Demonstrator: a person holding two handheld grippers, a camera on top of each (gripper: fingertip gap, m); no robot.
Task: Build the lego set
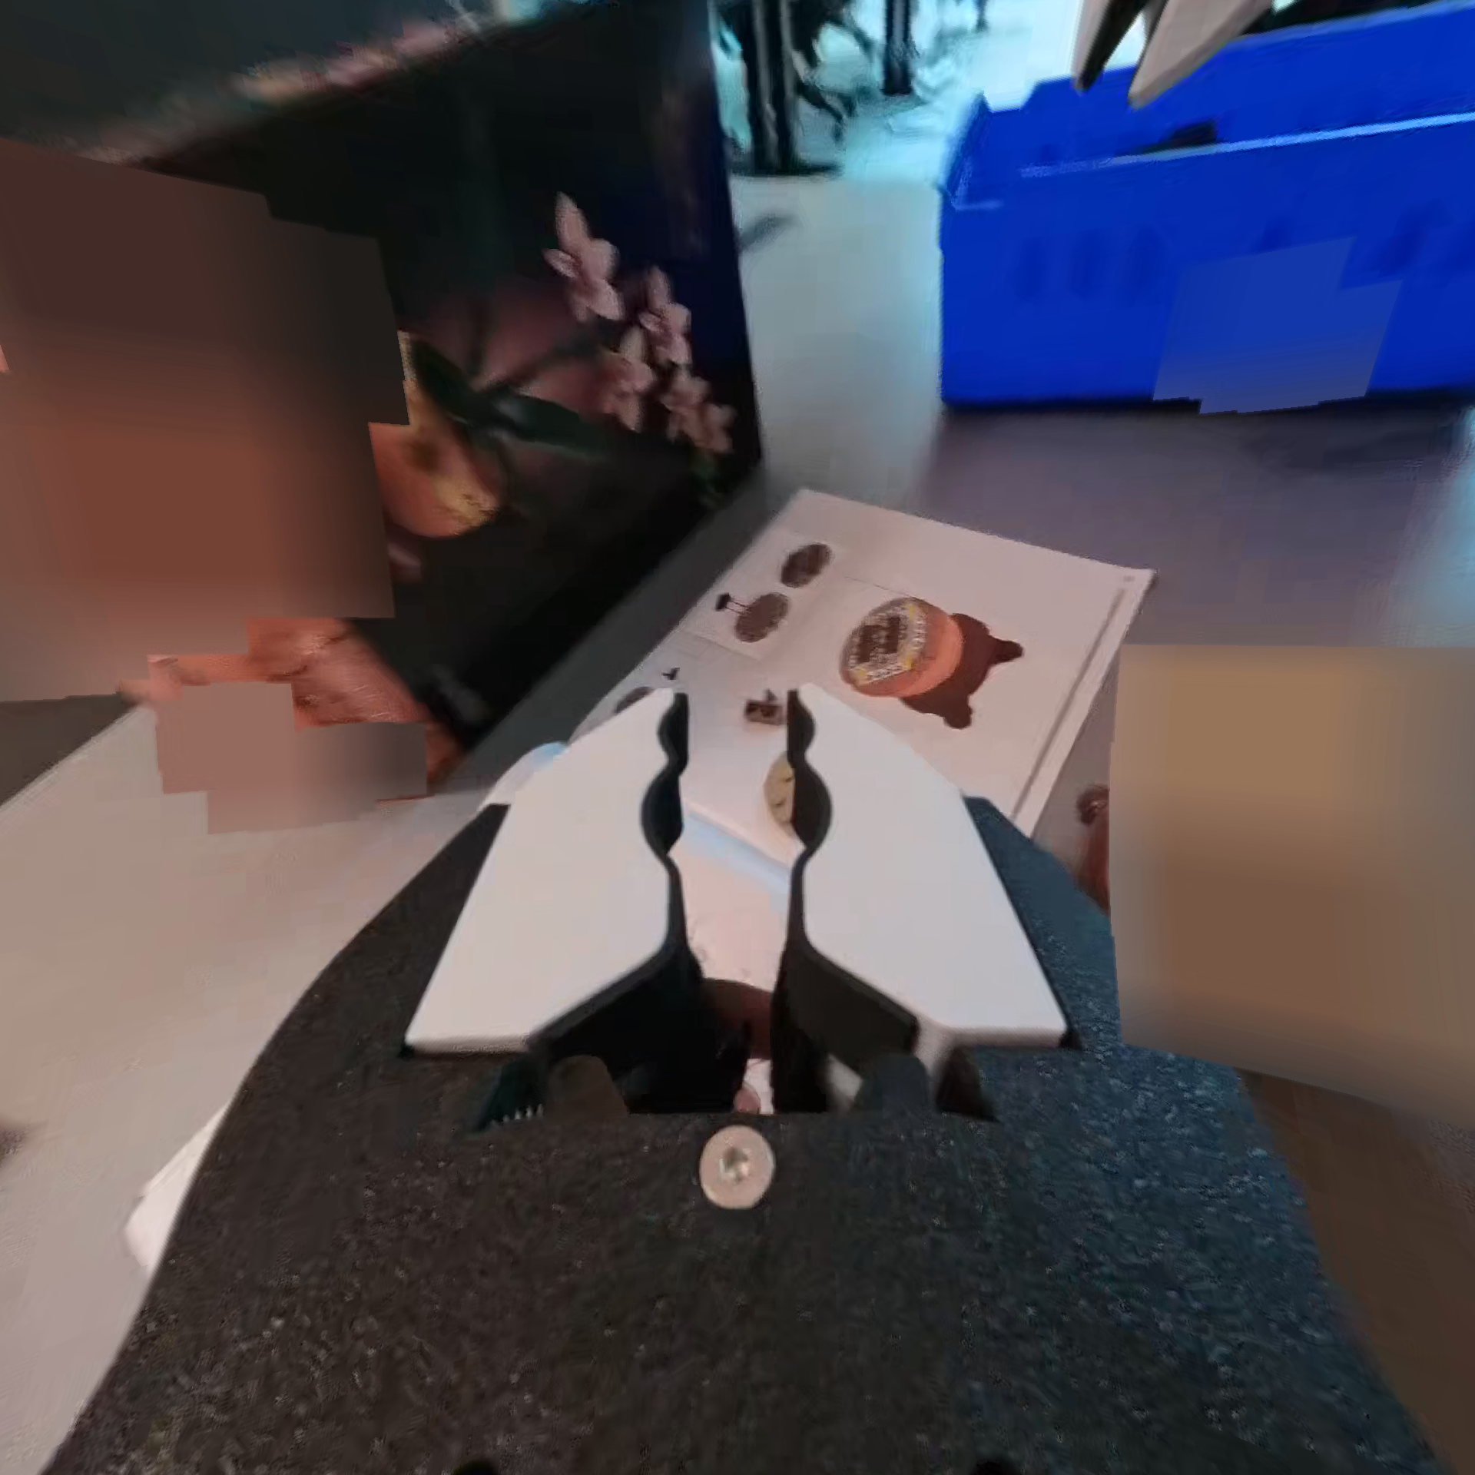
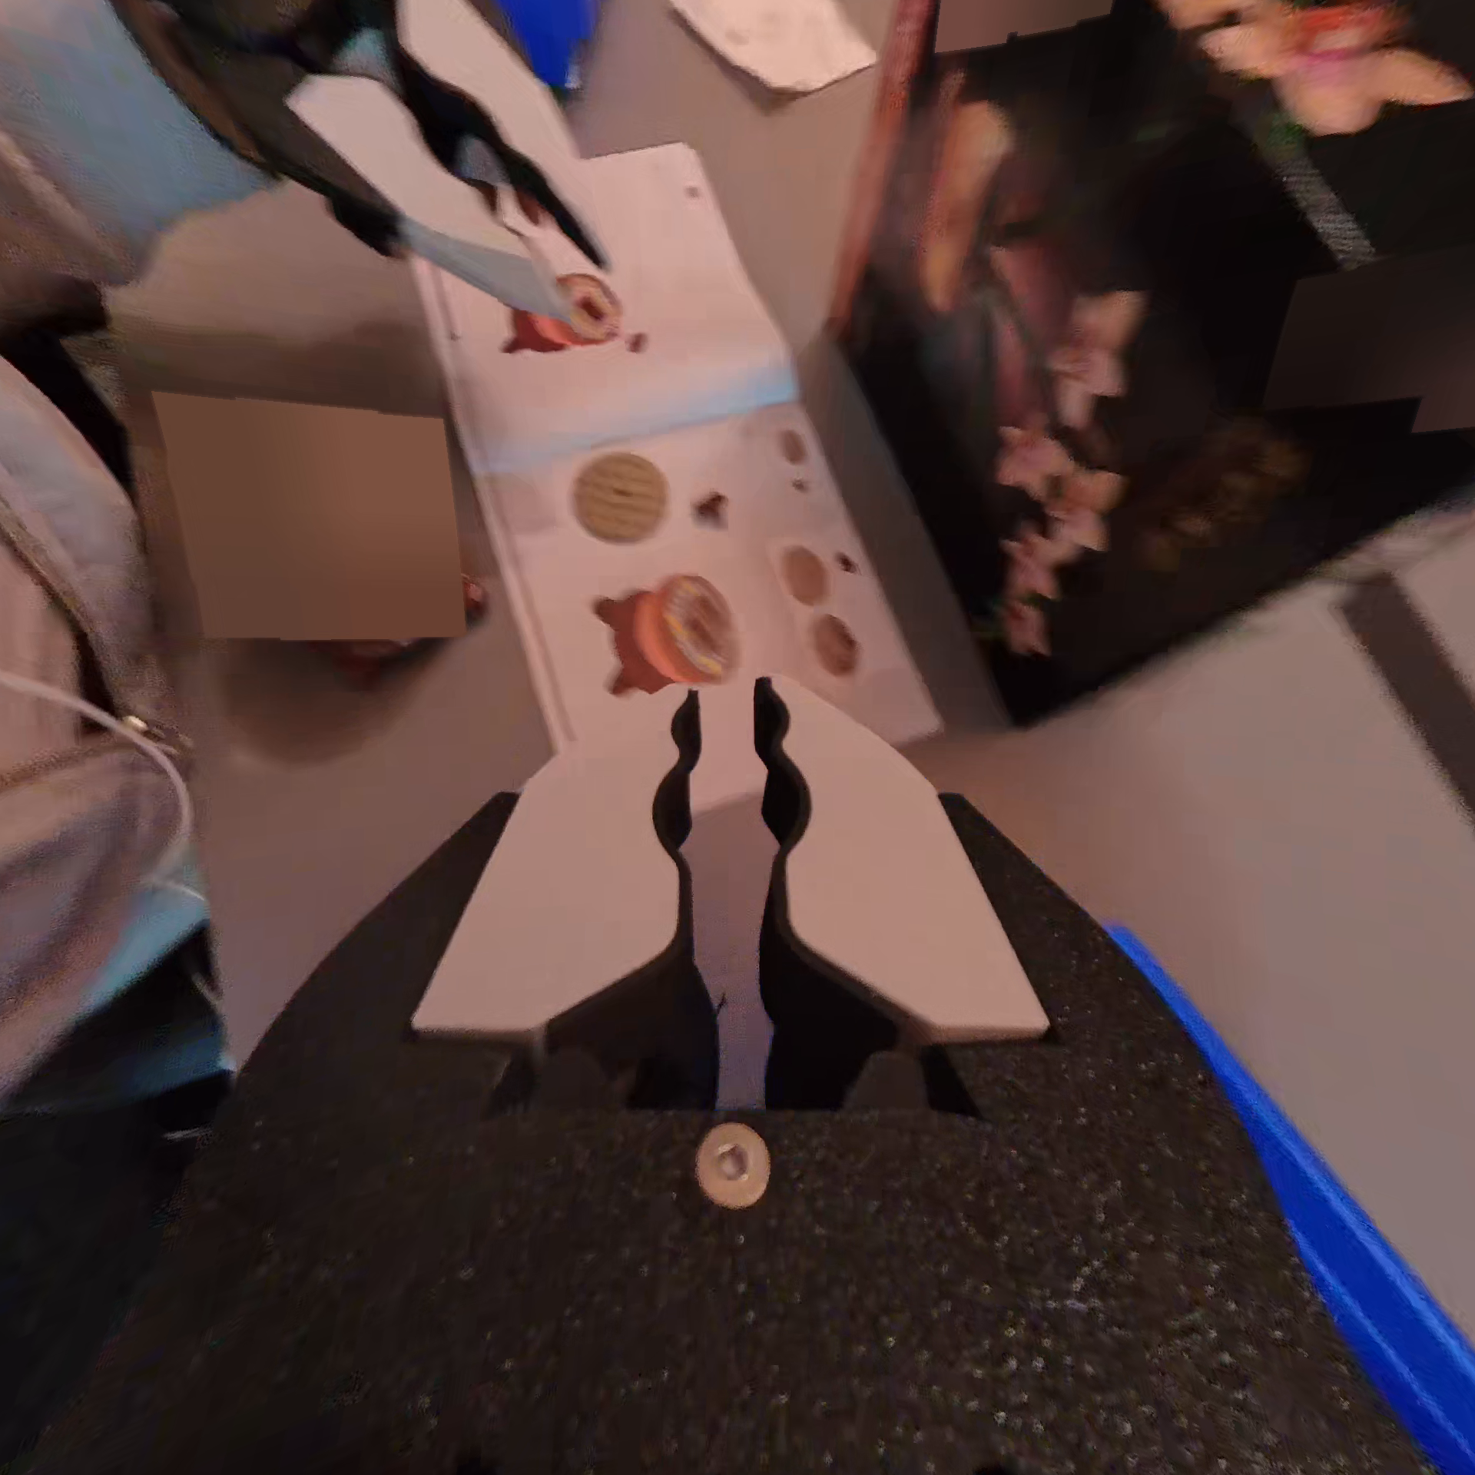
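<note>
We take the open instruction booklet (image 1: 918, 638) as our reference; it lies flat on the grey table (image 1: 1277, 519). Its pages carry printed build diagrams: round tan and brown discs and an orange pot on a brown base.

The left gripper (image 1: 734, 702) is above the near edge of the booklet. Its jaws are spread with a clear gap, and we see only the page between them. In the right wrist view the left gripper (image 2: 575, 263) sits over the far page, tips close to the printed pot.

The right gripper (image 2: 726, 690) is above the near end of the booklet, jaws parted and holding nothing.

The set's box (image 1: 559, 359), dark with pink flowers printed on it, stands upright just beside the booklet. A blue bin (image 1: 1197, 279) sits on the table beyond the booklet. We cannot make out any loose bricks; both views are blurred.
</note>
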